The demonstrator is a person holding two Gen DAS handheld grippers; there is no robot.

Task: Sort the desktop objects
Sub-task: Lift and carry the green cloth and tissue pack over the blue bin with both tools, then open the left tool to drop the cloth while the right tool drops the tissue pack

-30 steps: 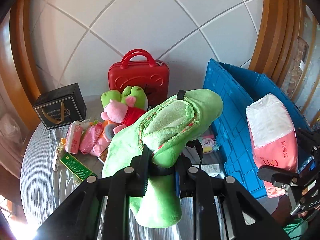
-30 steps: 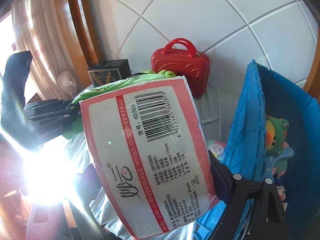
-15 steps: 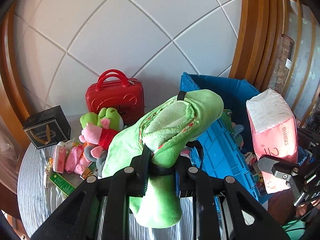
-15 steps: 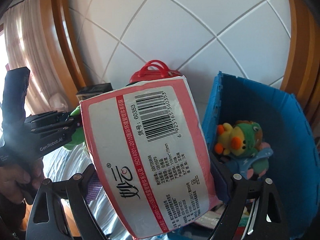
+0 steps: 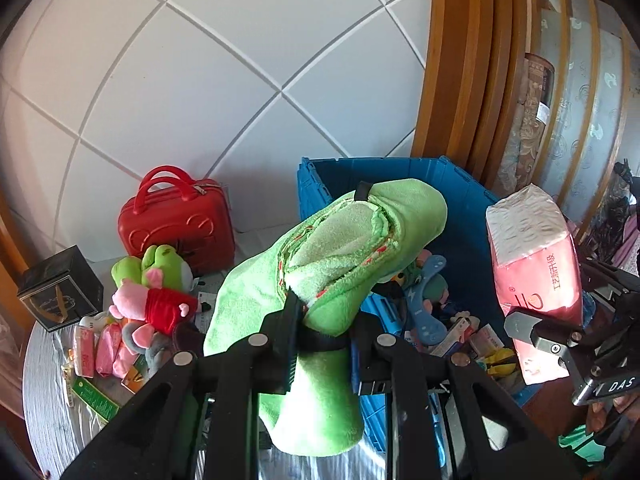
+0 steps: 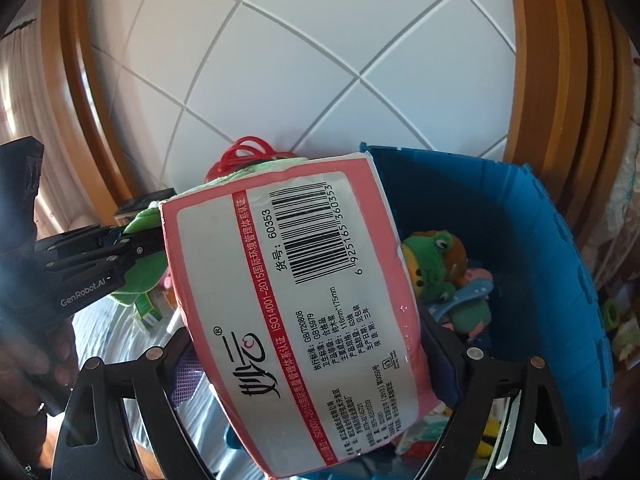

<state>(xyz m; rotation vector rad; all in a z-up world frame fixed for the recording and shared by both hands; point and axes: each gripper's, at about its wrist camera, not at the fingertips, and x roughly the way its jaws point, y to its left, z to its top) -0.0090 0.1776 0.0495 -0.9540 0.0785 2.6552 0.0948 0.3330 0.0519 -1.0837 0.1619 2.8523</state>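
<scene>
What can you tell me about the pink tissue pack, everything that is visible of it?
The pink tissue pack is a soft rectangular pack in glossy pink plastic film. Its white label carries a barcode, the number 60353, a red stripe and Chinese print. The far end looks white and crinkled. It is held tilted in the air between the fingers of the right hand-held gripper, which press its two sides, over the near edge of the blue crate. It looks full and unopened.

The round worktop (image 5: pixel 44 408), under a grey striped cover, bears a red case (image 5: pixel 176 228) at twelve o'clock and a black box (image 5: pixel 60 288) at ten. Plush toys (image 5: pixel 156 292) and pink packets (image 5: pixel 104 348) lie heaped between them. A blue crate (image 5: pixel 460 204) stands at two o'clock.
</scene>
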